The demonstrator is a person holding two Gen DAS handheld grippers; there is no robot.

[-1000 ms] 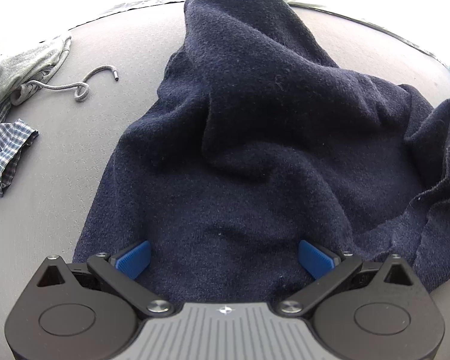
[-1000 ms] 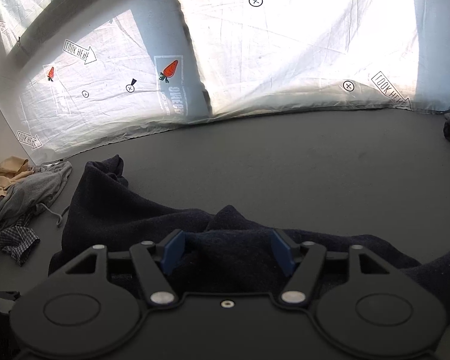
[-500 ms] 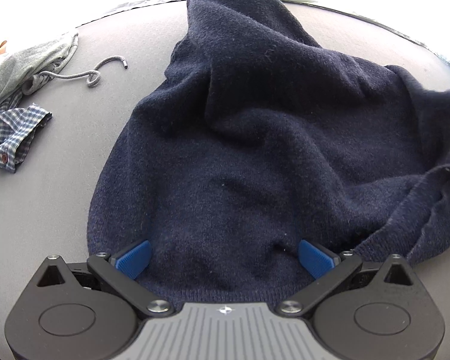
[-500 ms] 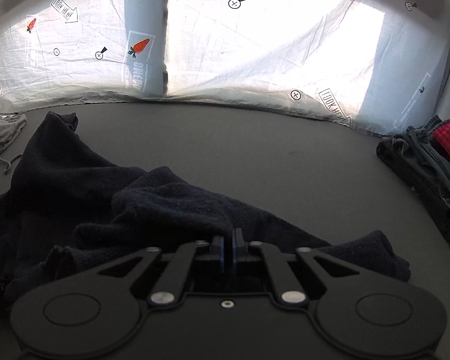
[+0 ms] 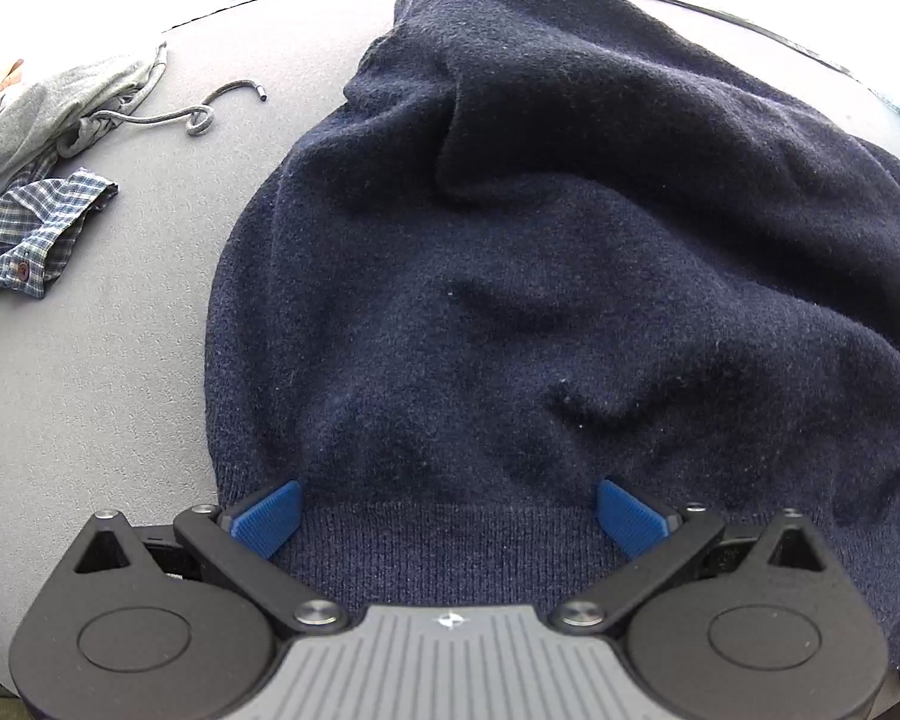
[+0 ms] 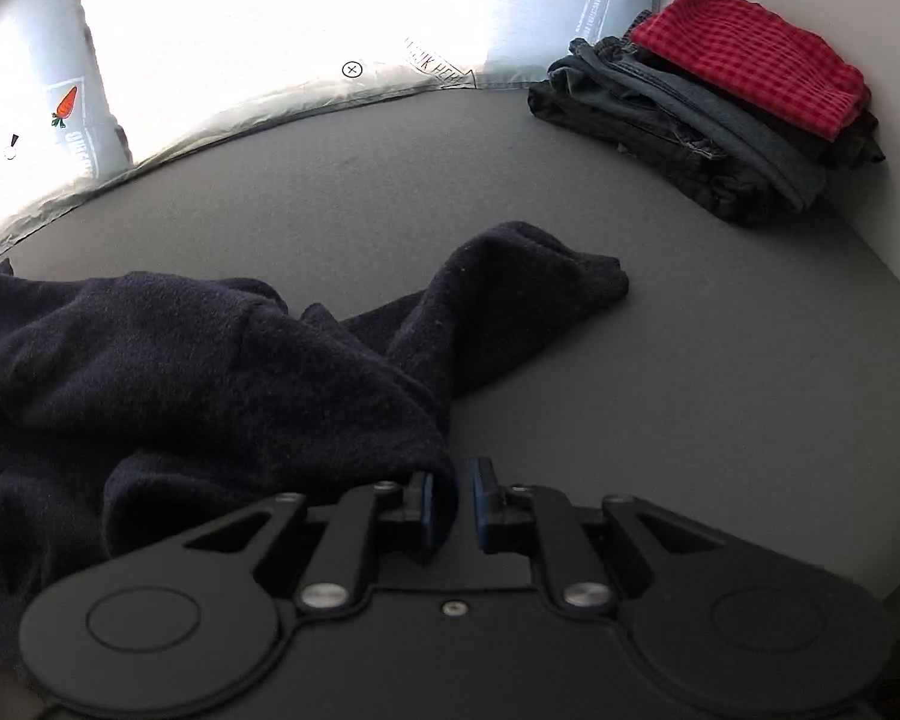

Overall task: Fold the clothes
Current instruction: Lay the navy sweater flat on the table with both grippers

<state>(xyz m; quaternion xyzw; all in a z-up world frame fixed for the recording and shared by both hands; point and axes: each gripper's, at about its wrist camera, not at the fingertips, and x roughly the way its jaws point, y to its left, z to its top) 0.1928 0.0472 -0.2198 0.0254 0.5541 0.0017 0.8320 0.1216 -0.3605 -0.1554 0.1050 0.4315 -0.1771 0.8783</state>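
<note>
A navy knit sweater (image 5: 540, 252) lies rumpled on the grey table (image 5: 90, 360). My left gripper (image 5: 449, 517) is open, its blue pads straddling the sweater's ribbed hem (image 5: 450, 534) without pinching it. In the right wrist view the same sweater (image 6: 168, 372) lies bunched at the left, with one sleeve (image 6: 528, 282) stretched out to the right. My right gripper (image 6: 450, 498) is shut on a fold of the sweater's edge, low over the table (image 6: 690, 390).
A grey hoodie with a loose drawstring (image 5: 72, 114) and a plaid shirt (image 5: 30, 228) lie at the left. A stack of folded clothes topped by a red checked piece (image 6: 732, 102) sits at the far right corner. A white backdrop sheet (image 6: 300, 30) borders the back.
My right gripper closed on the sweater's edge and swung to the right, pulling the cloth along. My left gripper slid back to the ribbed hem, still open.
</note>
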